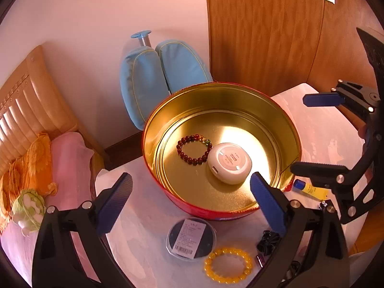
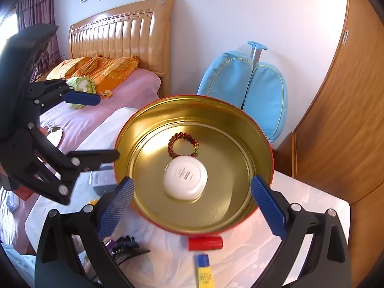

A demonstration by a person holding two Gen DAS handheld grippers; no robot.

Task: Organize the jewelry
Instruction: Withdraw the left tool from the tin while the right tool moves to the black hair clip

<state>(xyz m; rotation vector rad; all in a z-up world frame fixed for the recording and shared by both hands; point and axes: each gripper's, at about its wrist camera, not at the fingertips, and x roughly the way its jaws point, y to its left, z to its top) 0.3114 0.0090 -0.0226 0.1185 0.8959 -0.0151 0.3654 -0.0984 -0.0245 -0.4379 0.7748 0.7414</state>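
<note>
A round red tin with a gold inside [image 1: 283,129] [image 2: 144,218] stands on the white table. In it lie a dark red bead bracelet [image 1: 194,149] [image 2: 183,145] and a white round case [image 1: 229,163] [image 2: 185,177]. A yellow bead bracelet [image 1: 228,265] lies on the table in front of the tin. My left gripper [image 1: 190,202] is open and empty, above the table just before the tin; it also shows in the right wrist view [image 2: 96,127]. My right gripper [image 2: 192,206] is open and empty over the tin's near rim; it also shows in the left wrist view [image 1: 309,132].
On the table lie a round dark disc with a label [image 1: 190,238], a black hair clip [image 1: 268,240] [image 2: 127,246], a yellow tube with a blue cap [image 1: 310,188] [image 2: 204,272] and a red cylinder [image 2: 205,243]. A bed [image 2: 96,117], a blue cushion [image 1: 153,76] and a wooden door [image 1: 264,31] surround the table.
</note>
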